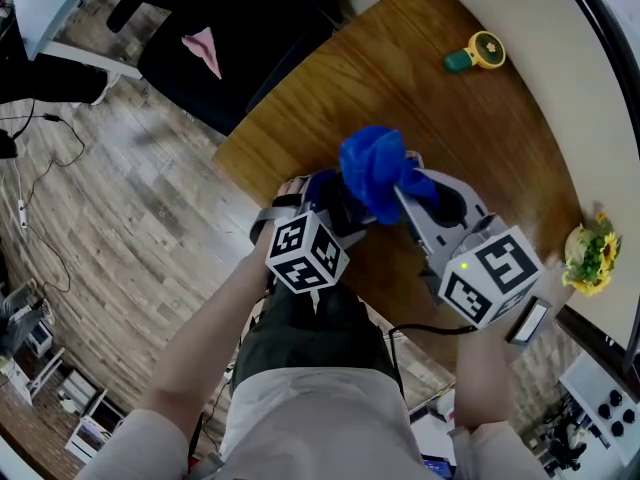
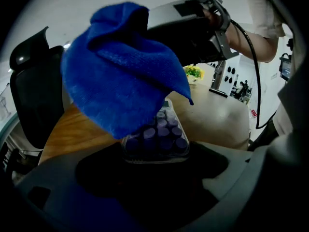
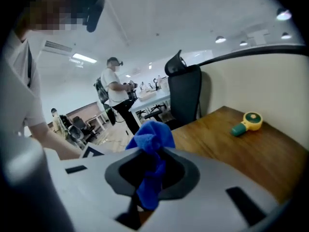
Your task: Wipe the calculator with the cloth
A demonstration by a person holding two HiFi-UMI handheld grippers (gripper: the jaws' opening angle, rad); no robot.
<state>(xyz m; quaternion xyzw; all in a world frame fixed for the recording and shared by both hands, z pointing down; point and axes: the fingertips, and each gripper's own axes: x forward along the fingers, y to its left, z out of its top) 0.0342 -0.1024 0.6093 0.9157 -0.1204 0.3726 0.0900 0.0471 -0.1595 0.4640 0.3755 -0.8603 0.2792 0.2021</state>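
Clamped end-on in the left gripper [image 2: 155,153], the calculator [image 2: 164,132] may twist loose if the right gripper [image 3: 146,180], pinching the blue cloth [image 3: 153,137], presses hard.

The cloth [image 1: 378,173] is soft, fuzzy blue fabric with a fine nap, matt and crumpled. The calculator [image 2: 157,139] has a clear, glossy plastic case and smooth, dull purple keys. The table [image 1: 400,58] is brown wood with visible grain and a low sheen; its far part is smooth, pale and matt. The right gripper [image 1: 408,196] is smooth, matt light-grey plastic. The floor [image 1: 130,198] is grey-brown wood-look planks.
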